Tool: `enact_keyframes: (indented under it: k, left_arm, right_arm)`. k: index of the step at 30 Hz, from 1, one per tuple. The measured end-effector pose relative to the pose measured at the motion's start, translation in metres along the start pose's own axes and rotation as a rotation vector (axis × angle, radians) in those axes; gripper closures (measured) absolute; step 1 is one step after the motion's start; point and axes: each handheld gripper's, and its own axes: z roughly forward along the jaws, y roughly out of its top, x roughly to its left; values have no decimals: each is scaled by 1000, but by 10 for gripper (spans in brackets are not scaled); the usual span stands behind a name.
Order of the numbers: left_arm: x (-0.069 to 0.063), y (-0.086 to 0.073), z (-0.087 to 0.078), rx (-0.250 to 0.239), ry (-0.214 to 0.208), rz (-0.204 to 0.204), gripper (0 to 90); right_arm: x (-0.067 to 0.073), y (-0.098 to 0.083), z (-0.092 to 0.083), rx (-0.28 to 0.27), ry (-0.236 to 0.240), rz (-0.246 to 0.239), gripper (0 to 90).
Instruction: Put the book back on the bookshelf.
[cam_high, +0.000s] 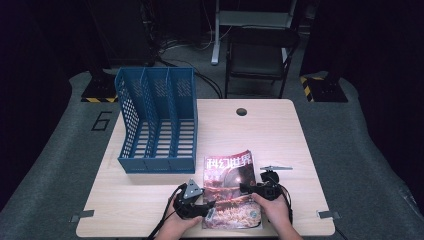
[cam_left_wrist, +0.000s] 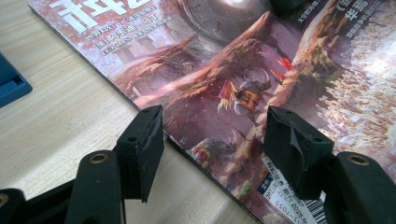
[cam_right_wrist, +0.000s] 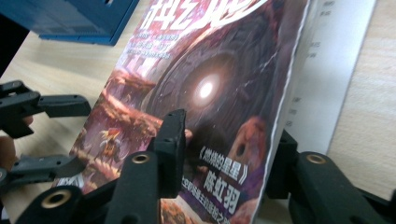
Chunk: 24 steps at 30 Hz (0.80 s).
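A: Entry. Magazine (cam_high: 231, 192) lies flat on the table (cam_high: 280, 135), near the front edge, just right of the blue file rack (cam_high: 157, 120). Where does it sit against the jaws?

B: Left gripper (cam_left_wrist: 215, 135): jaws stand apart, about half open. In the left gripper view the magazine's left edge runs between them; one jaw is over bare wood, the other over the cover beside the barcode. The pads do not press on anything.

A: And the right gripper (cam_right_wrist: 229, 144)?

B: In the right gripper view the front cover is lifted off the pages (cam_right_wrist: 327, 60) beneath. One jaw lies on top of the cover, the other sits under its raised right edge. The cover passes between them. Whether the pads actually pinch the cover cannot be told.

A: Hand pose?

B: High view: both hands come in from the bottom edge. Left hand (cam_high: 181, 217) is at the magazine's lower left corner, gripper pointing right and low to the table. Right hand (cam_high: 272, 207) is at the lower right side, gripper pointing left across the cover.

A: Surroundings?

B: Light wood table with a round cable hole (cam_high: 241, 111) near the back edge. Grey floor mat beneath, a dark folding chair (cam_high: 257, 57) behind the table, room dim.
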Motion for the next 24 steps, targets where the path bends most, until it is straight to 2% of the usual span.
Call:
enact_keyframes:
  k: [4, 5, 6, 8, 11, 19, 24]
  left_arm:
    - [0, 0, 0, -1, -1, -1, 377]
    - [0, 0, 0, 0, 1, 5, 377]
    - [0, 0, 0, -1, 0, 4, 377]
    - [0, 0, 0, -2, -2, -4, 377]
    - [0, 0, 0, -1, 0, 4, 377]
    - [0, 0, 0, -1, 0, 2, 377]
    - [0, 0, 0, -2, -3, -6, 377]
  right_arm:
    - [-1, 0, 0, 12, 10, -6, 629]
    - [-1, 0, 0, 16, 15, 5, 637]
    - [-2, 0, 0, 17, 18, -7, 646]
    - [-3, 1, 0, 22, 26, 5, 664]
    - [-4, 1, 0, 32, 33, 13, 681]
    - [-6, 2, 0, 47, 47, -1, 730]
    - [-7, 3, 0, 57, 58, 6, 756]
